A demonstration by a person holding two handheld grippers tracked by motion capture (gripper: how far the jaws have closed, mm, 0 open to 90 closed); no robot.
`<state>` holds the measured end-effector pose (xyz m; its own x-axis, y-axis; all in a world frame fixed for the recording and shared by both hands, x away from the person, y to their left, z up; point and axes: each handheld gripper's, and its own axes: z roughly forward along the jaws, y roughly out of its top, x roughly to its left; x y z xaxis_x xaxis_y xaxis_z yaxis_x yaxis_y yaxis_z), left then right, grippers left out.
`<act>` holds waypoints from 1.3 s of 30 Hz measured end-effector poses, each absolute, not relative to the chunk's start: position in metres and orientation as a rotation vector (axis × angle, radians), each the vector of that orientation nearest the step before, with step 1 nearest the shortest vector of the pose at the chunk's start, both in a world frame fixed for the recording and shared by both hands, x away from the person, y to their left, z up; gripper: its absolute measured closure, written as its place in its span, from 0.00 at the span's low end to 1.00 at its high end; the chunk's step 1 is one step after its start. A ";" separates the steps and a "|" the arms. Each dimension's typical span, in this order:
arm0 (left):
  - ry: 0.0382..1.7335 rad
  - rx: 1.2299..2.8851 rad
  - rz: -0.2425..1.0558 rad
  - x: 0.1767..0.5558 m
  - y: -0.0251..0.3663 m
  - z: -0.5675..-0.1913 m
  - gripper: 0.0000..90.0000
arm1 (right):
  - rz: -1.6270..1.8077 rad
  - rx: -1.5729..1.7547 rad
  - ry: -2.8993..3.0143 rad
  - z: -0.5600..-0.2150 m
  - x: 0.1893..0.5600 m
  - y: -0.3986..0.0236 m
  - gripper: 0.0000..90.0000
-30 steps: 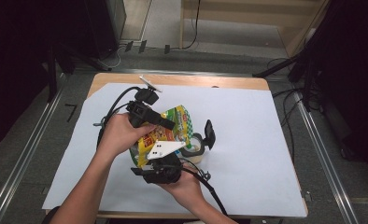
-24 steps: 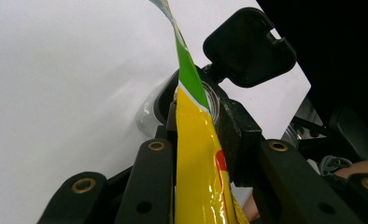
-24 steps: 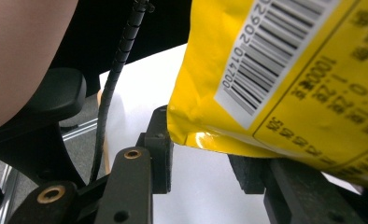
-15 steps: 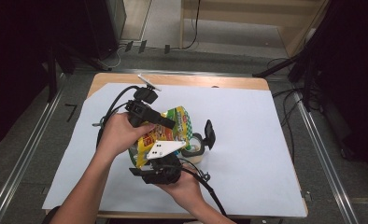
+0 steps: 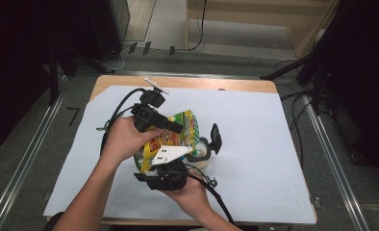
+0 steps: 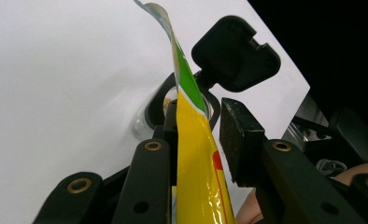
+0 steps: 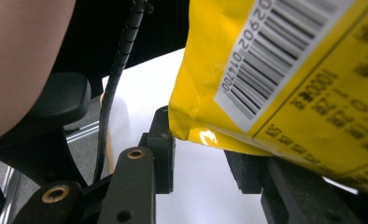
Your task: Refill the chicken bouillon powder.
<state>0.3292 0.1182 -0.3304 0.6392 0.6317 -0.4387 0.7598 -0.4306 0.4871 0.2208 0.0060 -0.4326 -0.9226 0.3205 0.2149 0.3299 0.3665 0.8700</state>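
Note:
A yellow and green snack bag (image 5: 188, 128) hangs tilted over a clear jar (image 5: 202, 154) whose black flip lid (image 5: 215, 137) stands open. My left gripper (image 5: 178, 129) comes in from the left and is shut on the bag's upper part. In the left gripper view the bag (image 6: 196, 163) runs edge-on between the pads, with the jar's rim (image 6: 154, 100) and the lid (image 6: 233, 53) beyond. My right gripper (image 5: 166, 166) sits under the bag's lower end. In the right gripper view the bag's barcode side (image 7: 266, 70) lies over one jaw, its corner beside the other pad (image 7: 162, 140), with white paper showing in the gap.
White paper (image 5: 259, 144) covers most of the wooden table (image 5: 202, 83). Black cables (image 5: 120, 108) trail from the left gripper toward the table's back left. Metal rails run along the floor on both sides, and dark equipment stands around the table.

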 end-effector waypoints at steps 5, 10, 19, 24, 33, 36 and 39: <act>1.083 2.204 -0.234 0.332 0.115 -0.332 0.81 | -1.648 -0.641 -2.568 -0.433 0.221 0.006 0.74; 1.081 2.201 -0.237 0.331 0.114 -0.331 0.81 | -1.654 -0.637 -2.571 -0.432 0.221 0.005 0.75; 1.073 2.214 -0.229 0.331 0.111 -0.332 0.81 | -1.647 -0.636 -2.582 -0.434 0.221 0.005 0.75; 1.072 2.204 -0.225 0.330 0.113 -0.331 0.81 | -1.653 -0.631 -2.592 -0.434 0.221 0.005 0.75; 1.076 2.207 -0.216 0.330 0.113 -0.331 0.81 | -1.654 -0.626 -2.606 -0.435 0.222 0.005 0.75; 1.072 2.209 -0.210 0.329 0.113 -0.330 0.81 | -1.658 -0.622 -2.607 -0.435 0.222 0.004 0.75; 1.069 2.210 -0.210 0.328 0.113 -0.329 0.80 | -1.658 -0.616 -2.604 -0.435 0.222 0.004 0.76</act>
